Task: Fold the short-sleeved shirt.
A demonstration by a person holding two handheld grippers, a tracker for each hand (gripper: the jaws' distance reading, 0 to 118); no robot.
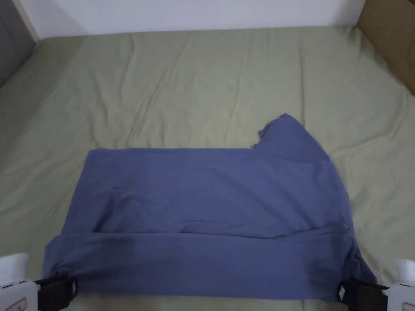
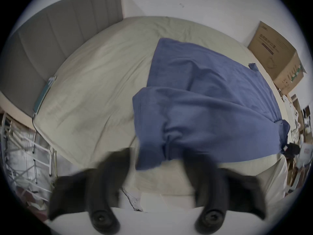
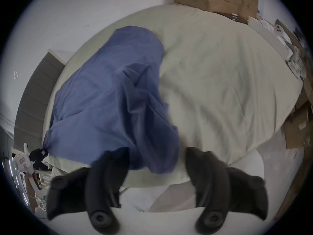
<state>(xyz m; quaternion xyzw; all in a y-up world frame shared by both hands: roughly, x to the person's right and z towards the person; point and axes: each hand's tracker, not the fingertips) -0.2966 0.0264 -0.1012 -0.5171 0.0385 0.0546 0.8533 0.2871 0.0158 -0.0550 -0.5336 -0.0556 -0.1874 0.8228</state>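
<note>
- The jaws of the left gripper [image 2: 156, 160] are seen set wide apart in the left gripper view, with a corner of the shirt [image 1: 210, 210] lying loose between them; neither jaw is seen pressing the cloth.
- The jaws of the right gripper [image 3: 156, 159] are likewise spread wide in the right gripper view, and a bunched corner of the shirt hangs between them, unclamped.
- In the head view, the left gripper [image 1: 56, 291] is found at the near left corner of the shirt and the right gripper [image 1: 358, 295] at the near right corner, both by the near edge of the bed [image 1: 202, 81].
- The blue shirt is spread crosswise on the bed, with its near strip folded over as a flat band along the front edge.
- A sleeve [image 1: 285, 129] sticks out at the far right of the shirt.
- The bed is covered by a pale green sheet, creased in places.
- A cardboard box [image 1: 391, 36] stands at the far right corner of the bed, and a grey headboard [image 2: 59, 40] lies to the left.
</note>
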